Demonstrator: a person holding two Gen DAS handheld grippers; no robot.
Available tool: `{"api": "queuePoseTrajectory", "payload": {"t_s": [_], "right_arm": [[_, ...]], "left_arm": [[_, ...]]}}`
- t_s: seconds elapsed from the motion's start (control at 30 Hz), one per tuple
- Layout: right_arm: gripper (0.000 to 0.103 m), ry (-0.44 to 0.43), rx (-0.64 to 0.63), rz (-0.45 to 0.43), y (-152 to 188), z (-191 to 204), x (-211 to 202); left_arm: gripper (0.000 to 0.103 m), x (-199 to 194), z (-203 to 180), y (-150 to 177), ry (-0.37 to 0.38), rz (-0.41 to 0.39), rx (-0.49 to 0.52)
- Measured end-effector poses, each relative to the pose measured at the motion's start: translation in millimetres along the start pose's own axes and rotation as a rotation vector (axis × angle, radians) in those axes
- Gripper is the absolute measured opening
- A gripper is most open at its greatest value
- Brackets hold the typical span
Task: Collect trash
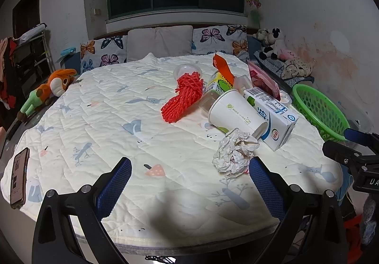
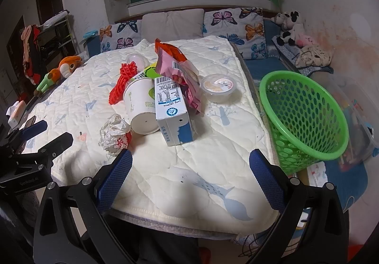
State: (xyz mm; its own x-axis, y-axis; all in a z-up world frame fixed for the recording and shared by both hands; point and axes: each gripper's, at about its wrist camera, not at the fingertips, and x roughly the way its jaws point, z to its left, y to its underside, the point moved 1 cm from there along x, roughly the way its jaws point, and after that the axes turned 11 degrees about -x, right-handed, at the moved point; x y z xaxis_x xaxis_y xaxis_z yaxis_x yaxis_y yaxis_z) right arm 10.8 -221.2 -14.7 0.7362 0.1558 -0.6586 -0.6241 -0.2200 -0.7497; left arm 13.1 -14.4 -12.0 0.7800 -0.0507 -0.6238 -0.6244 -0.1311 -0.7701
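A pile of trash lies on a table covered with a white quilted cloth point(image 1: 118, 122): a crumpled paper ball point(image 1: 233, 154) point(image 2: 113, 132), a tipped white paper cup point(image 1: 233, 112) point(image 2: 139, 104), a milk carton point(image 1: 272, 114) point(image 2: 171, 110), red foam netting point(image 1: 186, 96) point(image 2: 123, 81), snack wrappers point(image 2: 180, 69) and a lidded plastic tub point(image 2: 219, 87). A green perforated basket point(image 2: 305, 117) point(image 1: 319, 110) stands at the table's right edge. My left gripper point(image 1: 189, 176) is open and empty, just short of the paper ball. My right gripper point(image 2: 190, 169) is open and empty, just short of the carton.
A phone point(image 1: 19, 176) lies at the table's left edge. A plush toy point(image 1: 49, 88) lies at the far left. Butterfly cushions point(image 2: 234, 20) and stuffed animals point(image 2: 291, 27) line a bench behind. A clear plastic bin point(image 2: 355, 119) sits right of the basket.
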Motion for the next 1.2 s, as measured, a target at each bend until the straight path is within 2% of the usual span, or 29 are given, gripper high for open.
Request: {"api": "queuePoseTrajectory", "payload": {"t_s": [0.8,1.2], "right_arm": [[0.097,-0.007,-0.002,0.012,-3,-1,8],[0.096,-0.015,-0.002,0.027,-6,-7,16]], "left_arm": [[0.096,11,-4,-1,0.014,0.025,0.003],[0.096,23,-11,3,0.046,0.058,0.029]]}}
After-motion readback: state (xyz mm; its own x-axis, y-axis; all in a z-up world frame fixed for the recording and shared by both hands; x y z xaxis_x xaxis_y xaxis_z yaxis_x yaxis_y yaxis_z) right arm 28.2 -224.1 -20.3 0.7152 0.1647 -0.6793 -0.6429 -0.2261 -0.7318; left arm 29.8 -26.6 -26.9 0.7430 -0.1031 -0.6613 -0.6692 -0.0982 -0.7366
